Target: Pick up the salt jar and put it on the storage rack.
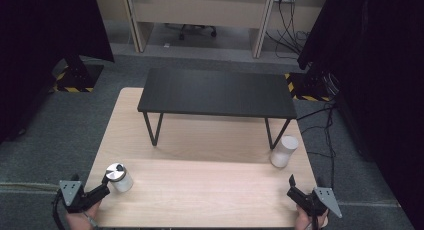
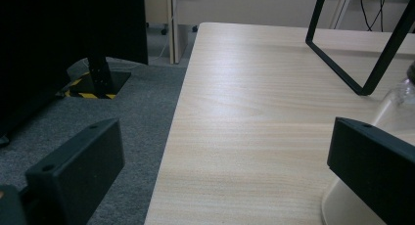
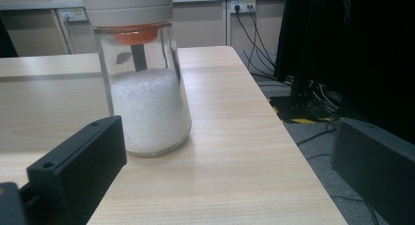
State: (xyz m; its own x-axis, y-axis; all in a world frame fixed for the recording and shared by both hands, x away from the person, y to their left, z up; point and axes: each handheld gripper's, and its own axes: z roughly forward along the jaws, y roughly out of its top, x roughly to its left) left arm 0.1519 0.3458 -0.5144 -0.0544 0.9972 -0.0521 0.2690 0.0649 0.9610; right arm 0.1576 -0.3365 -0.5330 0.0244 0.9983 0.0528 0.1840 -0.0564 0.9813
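A short jar with a silver lid (image 1: 119, 177) stands near the table's front left corner. My left gripper (image 1: 102, 186) is open just left of it, one jaw close against its side. In the left gripper view the jar's pale wall (image 2: 397, 103) rises behind the right-hand jaw, outside the gap of the left gripper (image 2: 225, 178). A taller jar with a white cap (image 1: 284, 150) stands at the right edge. It holds white grains (image 3: 147, 107) under an orange insert. My right gripper (image 1: 292, 187) is open and apart from it, toward the front; in its own view the right gripper (image 3: 225, 173) holds nothing.
A low black shelf on thin metal legs (image 1: 216, 92) stands across the far half of the wooden table (image 1: 200, 190); one leg frame (image 2: 362, 54) is ahead of the left gripper. Grey carpet, black curtains, stand bases (image 1: 75, 80) and cables (image 1: 325, 125) surround the table.
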